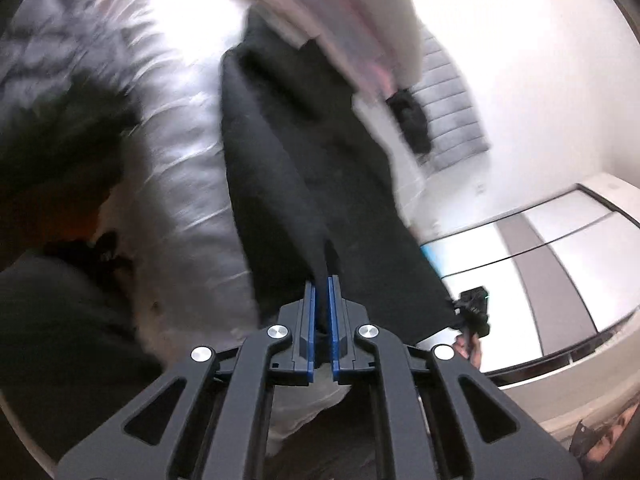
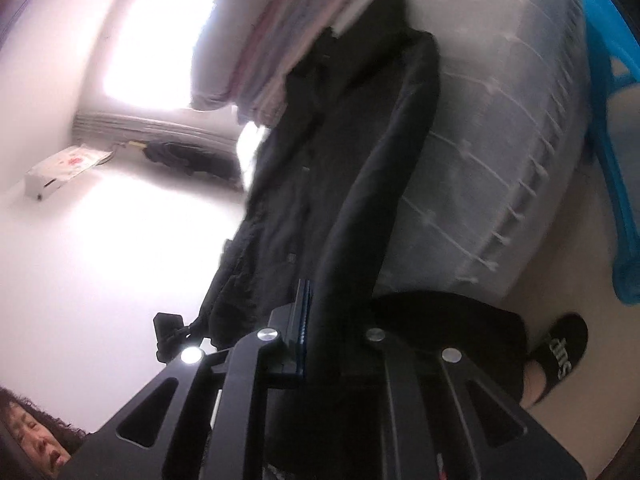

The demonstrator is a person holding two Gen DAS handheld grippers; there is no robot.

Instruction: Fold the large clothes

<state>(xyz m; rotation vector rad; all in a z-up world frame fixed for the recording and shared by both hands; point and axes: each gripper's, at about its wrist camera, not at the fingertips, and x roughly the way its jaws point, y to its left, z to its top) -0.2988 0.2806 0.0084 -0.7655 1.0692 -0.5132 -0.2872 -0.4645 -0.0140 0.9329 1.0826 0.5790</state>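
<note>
1. Grippers — two: the left gripper (image 1: 323, 280), its blue-lined jaws pinched on dark cloth, and the right gripper (image 2: 316, 292), likewise clamped on cloth.
2. Black garments — one long black coat (image 1: 304, 168), stretching away ahead of both claws; the right claw's sleeve looks part of it, though blur leaves this uncertain.
3. Mattresses — one pale quilted mattress (image 2: 500, 140), to the right of the right claw.
4. Pillows or folded bedding — one striped pinkish bundle (image 2: 256, 40), far ahead of that claw.
5. Slippers — one black slipper (image 2: 560, 344), lower right of the claw.
6. Blue plastic items — one (image 2: 612, 120), at the far right edge.
</note>
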